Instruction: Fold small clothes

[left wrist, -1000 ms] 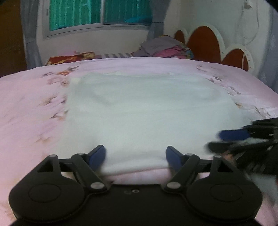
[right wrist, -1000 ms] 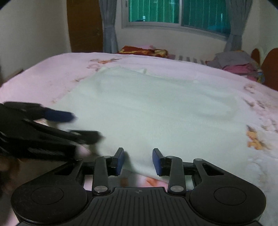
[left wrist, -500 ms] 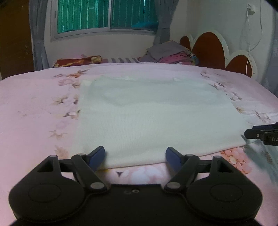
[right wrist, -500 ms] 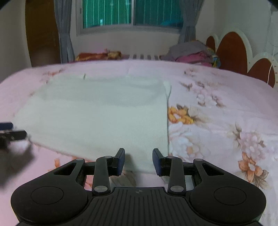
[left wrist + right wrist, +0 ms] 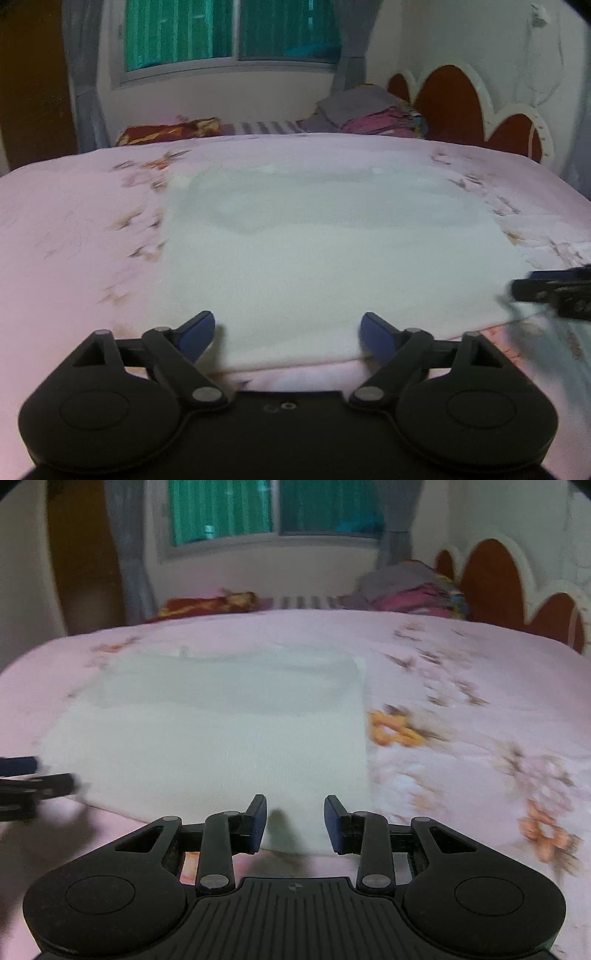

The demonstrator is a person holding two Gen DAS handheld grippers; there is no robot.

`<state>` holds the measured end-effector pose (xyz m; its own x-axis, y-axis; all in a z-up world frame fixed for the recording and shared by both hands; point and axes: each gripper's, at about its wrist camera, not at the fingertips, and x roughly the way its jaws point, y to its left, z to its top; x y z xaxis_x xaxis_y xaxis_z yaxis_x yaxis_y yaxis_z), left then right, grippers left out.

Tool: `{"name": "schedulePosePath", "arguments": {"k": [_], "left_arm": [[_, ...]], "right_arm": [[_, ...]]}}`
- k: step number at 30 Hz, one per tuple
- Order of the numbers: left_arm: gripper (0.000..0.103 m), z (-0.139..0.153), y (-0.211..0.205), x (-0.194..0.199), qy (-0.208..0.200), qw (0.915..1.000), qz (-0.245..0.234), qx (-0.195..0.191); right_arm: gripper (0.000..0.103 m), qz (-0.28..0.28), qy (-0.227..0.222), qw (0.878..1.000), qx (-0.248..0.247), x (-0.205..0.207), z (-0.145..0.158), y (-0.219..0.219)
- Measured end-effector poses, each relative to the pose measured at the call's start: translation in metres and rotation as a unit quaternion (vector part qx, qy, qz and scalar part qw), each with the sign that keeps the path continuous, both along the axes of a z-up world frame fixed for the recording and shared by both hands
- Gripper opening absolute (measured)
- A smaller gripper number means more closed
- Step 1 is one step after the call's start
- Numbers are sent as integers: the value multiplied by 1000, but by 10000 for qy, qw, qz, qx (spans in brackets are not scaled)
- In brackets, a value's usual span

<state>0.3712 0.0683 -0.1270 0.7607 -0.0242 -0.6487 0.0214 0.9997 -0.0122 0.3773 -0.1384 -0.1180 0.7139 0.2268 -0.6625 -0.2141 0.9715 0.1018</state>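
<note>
White knit cloth, a pale garment, lies spread flat on the pink floral bed, near hem facing both cameras. Left hand-held gripper is down low at that hem, fingers spread wide, nothing between them yet, sitting towards the garment's left corner. Over on the other side, the right hand-held gripper is lined up at the right corner, fingers parted more narrowly, the hem edge lying just in front of the gap. Each tool peeks into the other's view, so they're working the same edge, one per corner. That looks like the set-up for a two-corner pick: grab both ends of the hem so the cloth lifts evenly and folds away towards the far edge. Motion blur softens everything, so whether either pad touches fabric I can't say. Folded clothes are stacked by the headboard, well apart.
</note>
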Motion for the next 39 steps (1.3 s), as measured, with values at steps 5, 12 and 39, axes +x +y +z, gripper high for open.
{"name": "schedulePosePath", "arguments": {"k": [5, 12, 39], "left_arm": [[92, -15, -18, 17, 313, 9994, -36, 123], [91, -16, 34, -1, 280, 9984, 480, -41], [7, -61, 108, 15, -854, 8648, 2667, -4167]], "right_arm": [[35, 377, 102, 9992, 12, 5, -7, 30], [35, -170, 302, 9990, -292, 8, -16, 2], [0, 439, 101, 9931, 1083, 95, 0, 60]]}}
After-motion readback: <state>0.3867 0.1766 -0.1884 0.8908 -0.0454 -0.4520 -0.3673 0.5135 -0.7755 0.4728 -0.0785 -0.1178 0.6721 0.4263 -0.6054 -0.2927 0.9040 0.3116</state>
